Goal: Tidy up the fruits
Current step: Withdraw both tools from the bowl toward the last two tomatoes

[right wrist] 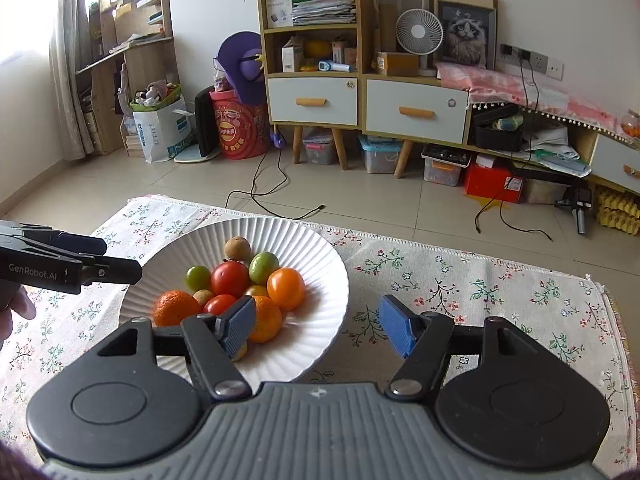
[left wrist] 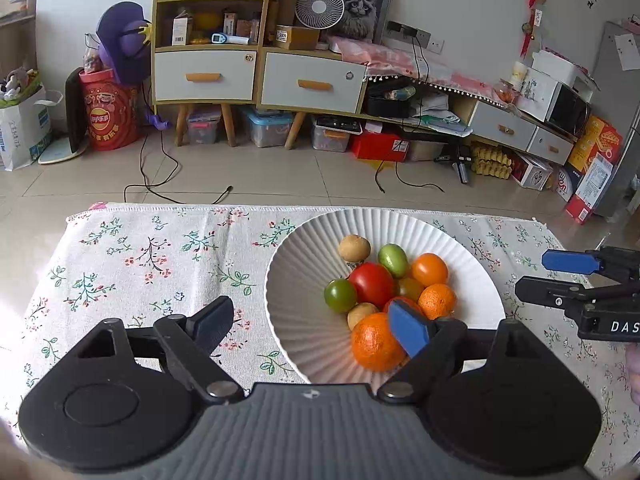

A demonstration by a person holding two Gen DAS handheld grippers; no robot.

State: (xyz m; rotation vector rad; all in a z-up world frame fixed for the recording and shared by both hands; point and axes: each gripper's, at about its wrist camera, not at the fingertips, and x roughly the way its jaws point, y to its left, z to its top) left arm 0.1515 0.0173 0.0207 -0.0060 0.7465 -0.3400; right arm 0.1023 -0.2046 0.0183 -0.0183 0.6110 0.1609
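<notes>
Over the plate (left wrist: 472,268) near the desk's (left wrist: 160,256) far edge, both hand-held grippers — left (left wrist: 310,322), right (right wrist: 318,326) — gape empty; withdraw gently, sparing the fruit (left wrist: 372,280).

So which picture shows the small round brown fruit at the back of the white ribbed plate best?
Both show the small round brown fruit whole. The left wrist view shows it slightly larger; the right wrist view adds a dark spot.

Left gripper (left wrist: 312,324) and right gripper (right wrist: 320,326): jaws apart, empty
</notes>
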